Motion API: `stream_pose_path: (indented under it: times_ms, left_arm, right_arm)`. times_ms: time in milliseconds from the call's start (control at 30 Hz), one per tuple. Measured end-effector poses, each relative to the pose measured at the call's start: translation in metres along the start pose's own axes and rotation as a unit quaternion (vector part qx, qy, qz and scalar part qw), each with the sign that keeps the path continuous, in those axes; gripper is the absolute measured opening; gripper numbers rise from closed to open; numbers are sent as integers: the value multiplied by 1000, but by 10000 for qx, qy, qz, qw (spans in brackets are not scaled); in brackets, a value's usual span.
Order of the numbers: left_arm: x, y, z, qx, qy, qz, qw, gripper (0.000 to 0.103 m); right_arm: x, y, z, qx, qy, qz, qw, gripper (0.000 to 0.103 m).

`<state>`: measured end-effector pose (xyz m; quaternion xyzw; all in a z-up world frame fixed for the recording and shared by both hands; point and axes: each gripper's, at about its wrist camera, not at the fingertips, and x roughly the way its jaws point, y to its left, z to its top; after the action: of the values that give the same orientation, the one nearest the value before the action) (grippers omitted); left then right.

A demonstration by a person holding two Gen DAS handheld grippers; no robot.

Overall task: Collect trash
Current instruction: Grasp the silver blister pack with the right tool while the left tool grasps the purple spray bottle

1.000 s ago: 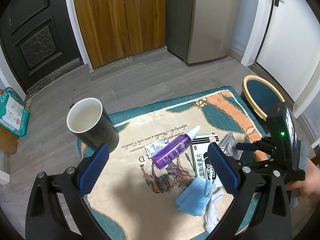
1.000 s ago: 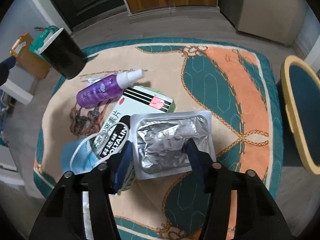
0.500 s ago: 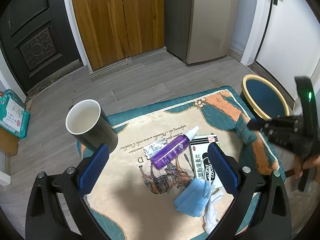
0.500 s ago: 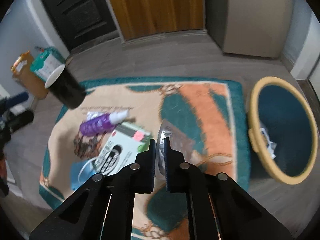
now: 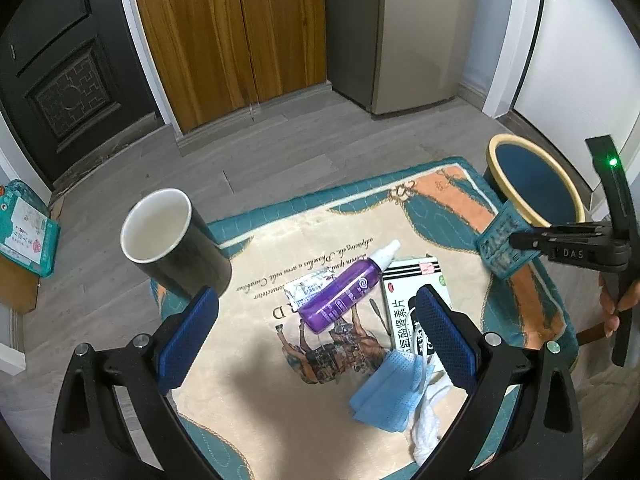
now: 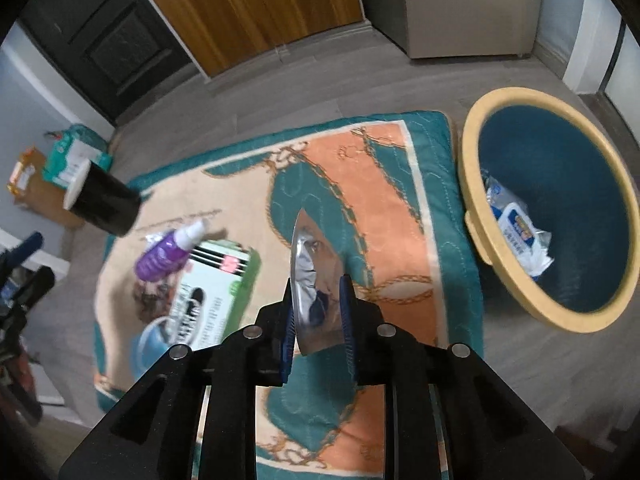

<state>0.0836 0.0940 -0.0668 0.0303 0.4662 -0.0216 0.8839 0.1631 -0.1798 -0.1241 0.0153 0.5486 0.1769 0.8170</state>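
Note:
My right gripper (image 6: 316, 308) is shut on a silver foil blister pack (image 6: 306, 264), held edge-on above the patterned cloth, left of the yellow-rimmed blue bin (image 6: 472, 216). The bin holds some wrappers (image 6: 516, 228). My left gripper (image 5: 316, 332) is open and empty, hovering over the cloth. Below it lie a purple spray bottle (image 5: 340, 294), a white medicine box (image 5: 412, 300), a small sachet (image 5: 306, 290), a blue face mask (image 5: 388, 396) and a white tissue (image 5: 428, 424). The right gripper (image 5: 500, 244) shows in the left wrist view near the bin (image 5: 496, 152).
A black cup with white inside (image 5: 176, 248) stands at the cloth's far left corner. A teal wipes pack on a cardboard box (image 5: 28, 236) sits on the floor at left. Wooden doors, a dark door and a grey cabinet line the far wall.
My right gripper closed on the foil pack, lifted it off the cloth and swung right toward the bin. The left gripper has hardly moved.

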Motion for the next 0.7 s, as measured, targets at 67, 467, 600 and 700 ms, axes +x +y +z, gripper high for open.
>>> stream_pose_path:
  times_ms: [67,467,600,700]
  left_arm:
    - [11,-2,0,48,119,18,9999,97]
    - [102,-25,-9,787,983,201,9918,96]
    - [112,-30,-5,832,956,74,9919,96]
    - [118,-30,-1,792,984,-2,9920,86]
  right_arm:
    - [-4,-1,3,36,-107,1,9999,12]
    - [-10,-13,14,221,-213,366,9989,12]
    - [-10,-18,16,276,-213,430,9985,12]
    - [-10,-22,18,313,-211,456,9982,12]
